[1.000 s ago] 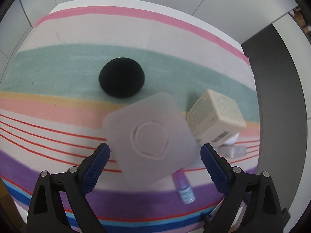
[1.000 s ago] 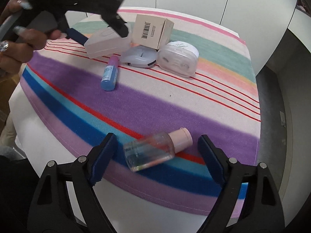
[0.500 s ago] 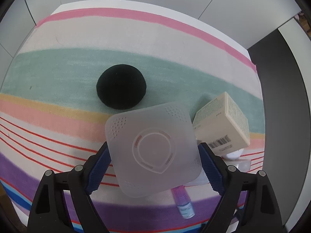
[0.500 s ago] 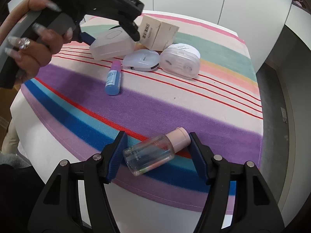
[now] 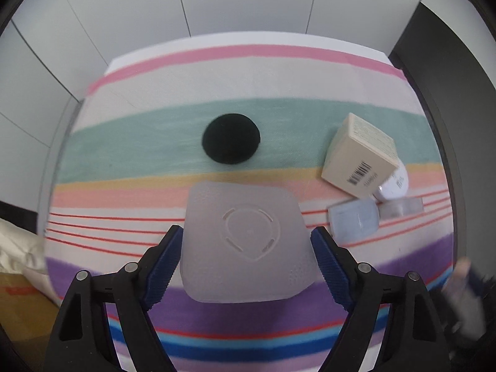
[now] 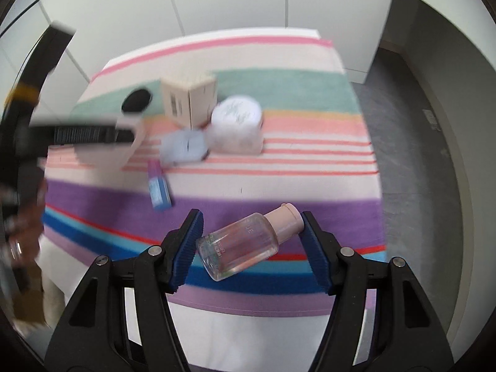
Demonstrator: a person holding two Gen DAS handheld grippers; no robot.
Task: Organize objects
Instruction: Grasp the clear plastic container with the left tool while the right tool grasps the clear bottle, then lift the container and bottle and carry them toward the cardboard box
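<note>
Right wrist view: both items now lifted off the table [image 6: 356,71].
Right gripper [image 6: 252,245] clamps the clear bottle [image 6: 245,243]; left gripper [image 5: 245,266], jaws closing, squeezes the frosted square case [image 5: 245,238].

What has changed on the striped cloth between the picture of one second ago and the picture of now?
The left hand-held gripper, jaws closing, has taken the frosted square case between its pads. The right hand-held gripper has closed on the clear bottle with the pink cap and lifted it. The black round puff, beige box, white jar and small blue bottle have stayed in place.
</note>
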